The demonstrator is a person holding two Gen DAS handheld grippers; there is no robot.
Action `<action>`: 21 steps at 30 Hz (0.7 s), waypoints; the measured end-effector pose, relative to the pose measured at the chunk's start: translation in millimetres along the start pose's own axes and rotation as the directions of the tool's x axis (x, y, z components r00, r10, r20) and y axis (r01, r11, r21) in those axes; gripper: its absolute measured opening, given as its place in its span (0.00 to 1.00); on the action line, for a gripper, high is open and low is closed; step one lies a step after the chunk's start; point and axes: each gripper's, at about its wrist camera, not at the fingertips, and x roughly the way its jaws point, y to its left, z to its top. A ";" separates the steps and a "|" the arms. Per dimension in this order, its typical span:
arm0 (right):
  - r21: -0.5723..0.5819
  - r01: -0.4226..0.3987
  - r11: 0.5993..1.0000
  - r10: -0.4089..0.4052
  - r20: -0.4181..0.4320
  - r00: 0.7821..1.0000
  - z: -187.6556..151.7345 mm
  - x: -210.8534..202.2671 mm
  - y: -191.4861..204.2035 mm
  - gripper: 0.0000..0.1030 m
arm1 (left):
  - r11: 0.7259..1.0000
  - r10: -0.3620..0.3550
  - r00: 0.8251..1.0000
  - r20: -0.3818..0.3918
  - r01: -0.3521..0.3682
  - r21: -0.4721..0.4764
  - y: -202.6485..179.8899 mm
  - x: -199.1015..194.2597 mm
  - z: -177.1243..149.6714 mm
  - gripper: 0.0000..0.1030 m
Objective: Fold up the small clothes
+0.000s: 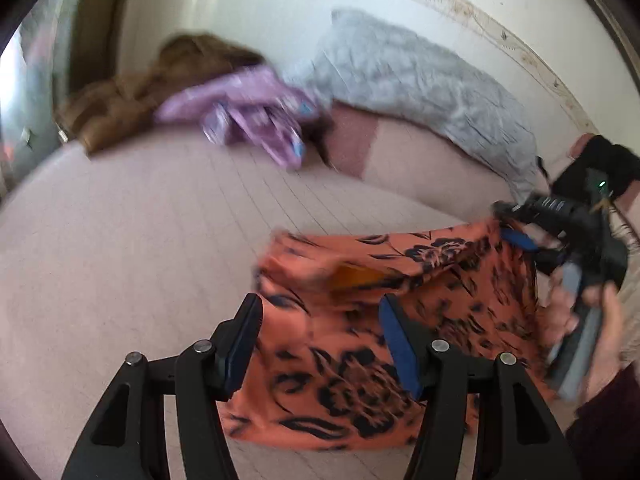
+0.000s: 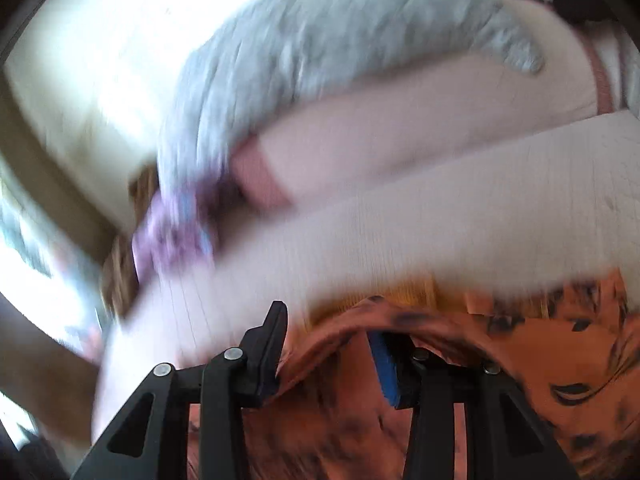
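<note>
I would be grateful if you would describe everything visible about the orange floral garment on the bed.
The orange floral garment is thin, soft-looking fabric, coral orange with dark navy flower and leaf prints; a yellow-orange patch shows near its upper fold. It lies crumpled and partly folded on the pale pink bedcover. The left hand-held gripper straddles its near part with jaws apart, not pinching. Its far right edge is lifted at the right hand-held gripper, whose grip is too blurred to judge.
</note>
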 end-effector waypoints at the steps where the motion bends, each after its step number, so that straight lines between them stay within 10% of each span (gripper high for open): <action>1: 0.037 -0.018 0.999 0.017 0.028 0.999 6.5 -1.7 -0.9 0.44 | 1.000 0.009 1.000 0.022 -0.009 0.000 1.4 -3.1 2.5 0.60; 6: -0.029 -0.013 0.999 0.013 0.013 1.000 -10.3 -16.3 8.8 0.48 | 0.998 -0.011 0.999 -0.033 0.009 -0.060 15.4 3.5 7.8 0.65; 14: -0.202 0.033 0.979 -0.088 -0.270 0.959 -116.1 -42.0 -25.2 0.45 | 0.999 0.014 0.979 -0.202 -0.023 -0.042 12.0 25.3 -9.6 0.65; 19: -0.255 0.302 0.918 -0.343 -0.131 0.930 -81.7 -44.4 -68.7 0.37 | 0.998 0.063 0.973 -0.220 -0.064 0.004 9.5 33.2 -14.3 0.65; 21: -0.215 0.527 0.822 -0.541 -0.005 0.841 -40.6 -38.5 -90.7 0.37 | 0.996 0.078 0.971 -0.224 -0.083 -0.016 16.0 36.6 -12.6 0.65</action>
